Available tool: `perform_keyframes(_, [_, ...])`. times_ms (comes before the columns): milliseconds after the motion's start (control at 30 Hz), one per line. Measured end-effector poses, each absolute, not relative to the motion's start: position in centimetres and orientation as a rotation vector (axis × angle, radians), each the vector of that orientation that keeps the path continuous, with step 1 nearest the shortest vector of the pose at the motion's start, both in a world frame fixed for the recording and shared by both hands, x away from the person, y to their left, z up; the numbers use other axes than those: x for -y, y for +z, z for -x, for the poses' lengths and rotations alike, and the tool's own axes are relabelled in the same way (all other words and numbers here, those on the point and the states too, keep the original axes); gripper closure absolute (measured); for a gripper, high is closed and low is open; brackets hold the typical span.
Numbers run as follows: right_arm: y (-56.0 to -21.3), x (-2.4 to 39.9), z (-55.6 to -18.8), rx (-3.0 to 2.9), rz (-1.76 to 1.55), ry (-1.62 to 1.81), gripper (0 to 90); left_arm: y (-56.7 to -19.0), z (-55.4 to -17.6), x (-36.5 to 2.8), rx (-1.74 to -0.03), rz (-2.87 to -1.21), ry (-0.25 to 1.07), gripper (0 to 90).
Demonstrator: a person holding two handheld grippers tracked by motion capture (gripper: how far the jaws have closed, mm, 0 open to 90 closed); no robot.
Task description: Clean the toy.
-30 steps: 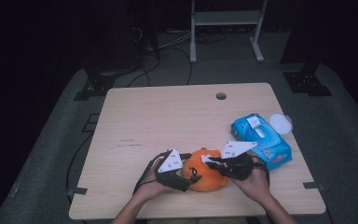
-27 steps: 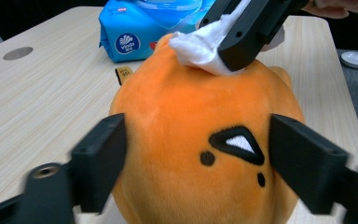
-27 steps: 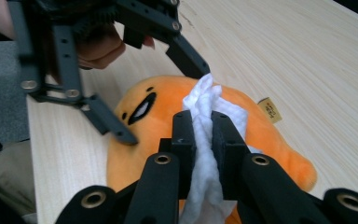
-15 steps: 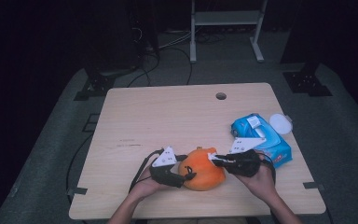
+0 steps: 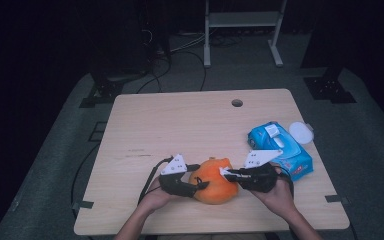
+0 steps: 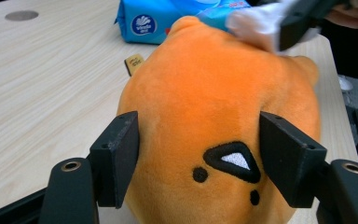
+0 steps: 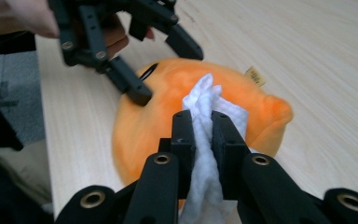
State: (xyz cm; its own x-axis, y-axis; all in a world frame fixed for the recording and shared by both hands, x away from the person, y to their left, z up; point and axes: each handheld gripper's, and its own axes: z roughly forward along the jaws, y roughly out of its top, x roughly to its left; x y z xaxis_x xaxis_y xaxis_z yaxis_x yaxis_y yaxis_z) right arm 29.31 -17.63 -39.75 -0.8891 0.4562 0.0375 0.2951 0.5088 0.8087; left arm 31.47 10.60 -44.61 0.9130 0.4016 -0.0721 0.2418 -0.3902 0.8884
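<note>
An orange plush toy [image 5: 215, 182] with a stitched black face lies near the table's front edge. My left gripper [image 5: 200, 176] reaches it from the left. In the left gripper view the plush toy [image 6: 214, 93] sits between my left gripper's [image 6: 198, 154] two pads, which have just been closing and now press against its sides. My right gripper [image 7: 201, 121] is shut on a white tissue [image 7: 205, 93], whose crumpled end rests on top of the plush toy [image 7: 158, 107]. In the high view the right gripper [image 5: 225, 172] comes in from the right.
A blue pack of wipes [image 5: 280, 147] lies right of the toy, with a round white lid [image 5: 300, 132] beyond it. The wooden table [image 5: 180, 125] has a cable hole [image 5: 237, 103] near its far edge. A small gold tag [image 6: 134, 63] sticks out of the plush.
The left gripper's jaws have narrowed around the orange plush toy. Both hands have stayed almost in place, and the right gripper still holds the tissue against the toy.
</note>
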Motion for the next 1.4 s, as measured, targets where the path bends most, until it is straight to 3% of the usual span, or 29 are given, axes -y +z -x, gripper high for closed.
perform_keyframes(433, [-40.1, 18.7, -30.6, -2.546, -0.751, 1.356, 80.2, -44.9, -31.1, -10.4, -0.407, -2.0, 0.186, 33.7])
perform_keyframes(767, [-40.2, 19.5, -30.2, -2.592, -0.754, 1.36, 80.2, -45.0, -31.7, -10.9, -0.523, -1.977, 0.167, 32.3])
perform_keyframes(1100, [-40.1, 19.0, -30.8, -2.537, -0.787, 1.362, 80.3, -44.8, -30.4, -9.5, -0.346, -2.016, 0.219, 34.6])
perform_keyframes(1300, [-40.3, 19.4, -31.3, -2.52, -0.819, 1.371, 80.2, -44.7, -30.0, -9.2, -0.302, -2.029, 0.209, 31.4])
perform_keyframes(1400, [-40.4, 19.1, -30.9, -2.54, -0.781, 1.357, 80.1, -44.2, -30.3, -9.3, -0.334, -2.021, 0.198, 17.7])
